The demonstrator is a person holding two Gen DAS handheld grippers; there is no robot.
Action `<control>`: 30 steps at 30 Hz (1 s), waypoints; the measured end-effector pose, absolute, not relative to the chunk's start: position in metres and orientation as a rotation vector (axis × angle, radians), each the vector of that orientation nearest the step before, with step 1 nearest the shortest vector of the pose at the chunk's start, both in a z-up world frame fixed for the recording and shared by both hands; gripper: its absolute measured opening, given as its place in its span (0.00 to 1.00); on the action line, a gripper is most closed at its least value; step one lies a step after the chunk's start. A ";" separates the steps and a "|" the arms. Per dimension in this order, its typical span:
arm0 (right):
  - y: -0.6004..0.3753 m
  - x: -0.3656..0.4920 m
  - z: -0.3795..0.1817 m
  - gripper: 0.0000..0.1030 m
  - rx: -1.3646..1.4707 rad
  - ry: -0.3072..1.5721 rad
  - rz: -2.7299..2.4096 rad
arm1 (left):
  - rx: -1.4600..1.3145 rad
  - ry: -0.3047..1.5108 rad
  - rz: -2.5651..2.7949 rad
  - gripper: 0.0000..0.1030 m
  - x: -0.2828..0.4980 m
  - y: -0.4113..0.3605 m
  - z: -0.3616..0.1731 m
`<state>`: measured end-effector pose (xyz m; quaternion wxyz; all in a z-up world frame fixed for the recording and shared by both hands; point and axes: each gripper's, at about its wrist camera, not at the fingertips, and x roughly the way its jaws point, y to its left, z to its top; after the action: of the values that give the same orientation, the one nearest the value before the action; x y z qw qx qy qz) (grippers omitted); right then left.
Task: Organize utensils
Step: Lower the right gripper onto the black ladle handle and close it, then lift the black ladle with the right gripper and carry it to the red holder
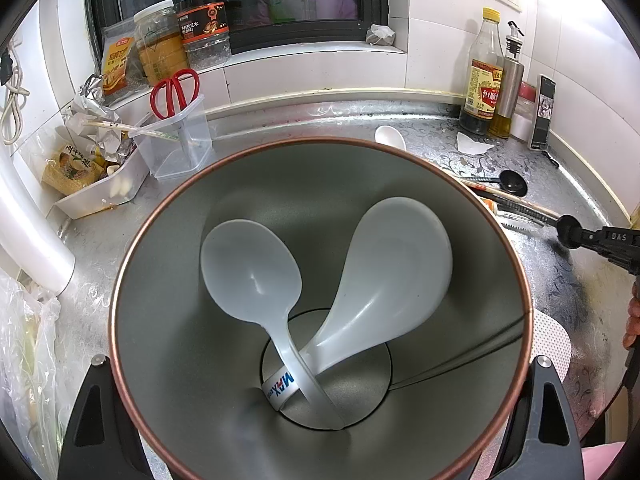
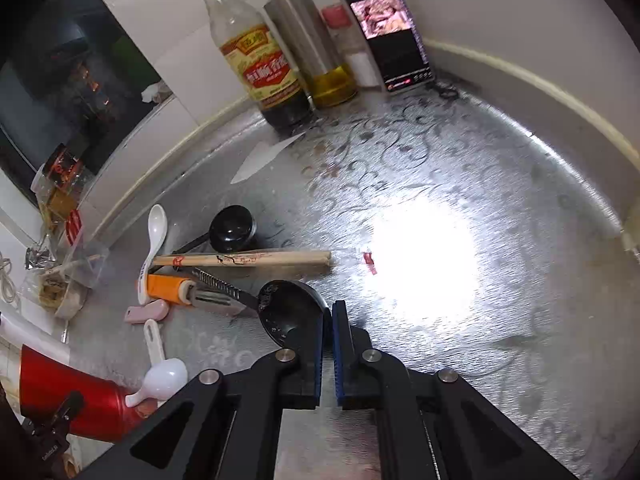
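My left gripper (image 1: 320,360) is shut on a wide cup (image 1: 320,142) with a copper rim, one finger on each side. Inside it lie two white plastic spoons (image 1: 248,264) (image 1: 396,264), handles down. In the right wrist view the cup's red outside (image 2: 68,396) shows at the lower left. My right gripper (image 2: 331,312) is shut on the rim of a black spoon (image 2: 288,312) that lies on the steel counter. Beyond it lie wooden chopsticks (image 2: 248,259), a black scoop (image 2: 232,228), a white ceramic spoon (image 2: 156,228) and an orange-handled peeler (image 2: 172,288).
A clear holder (image 1: 180,148) with red scissors (image 1: 176,92) stands at the back left beside a cluttered white tray (image 1: 100,196). A vinegar bottle (image 2: 256,56), an oil dispenser (image 2: 312,44) and a lit phone (image 2: 392,32) line the back wall. Jars sit on the window sill.
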<state>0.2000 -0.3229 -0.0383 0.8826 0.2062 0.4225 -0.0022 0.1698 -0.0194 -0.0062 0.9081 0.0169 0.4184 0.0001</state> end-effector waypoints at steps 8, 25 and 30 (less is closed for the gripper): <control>-0.327 0.188 -0.007 0.05 0.346 0.805 -0.026 | 0.035 0.863 0.000 0.88 0.170 -0.019 -0.006; -0.314 0.177 0.035 0.06 0.267 0.712 0.021 | 0.034 0.864 0.001 0.88 0.169 -0.016 -0.007; -0.315 0.177 0.038 0.05 0.272 0.709 0.028 | 0.034 0.863 0.001 0.88 0.169 -0.016 -0.007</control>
<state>0.1766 -0.3146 0.0383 0.9287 0.1327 0.3461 0.0136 0.1688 -0.0164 -0.0069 0.9081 0.0166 0.4184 0.0005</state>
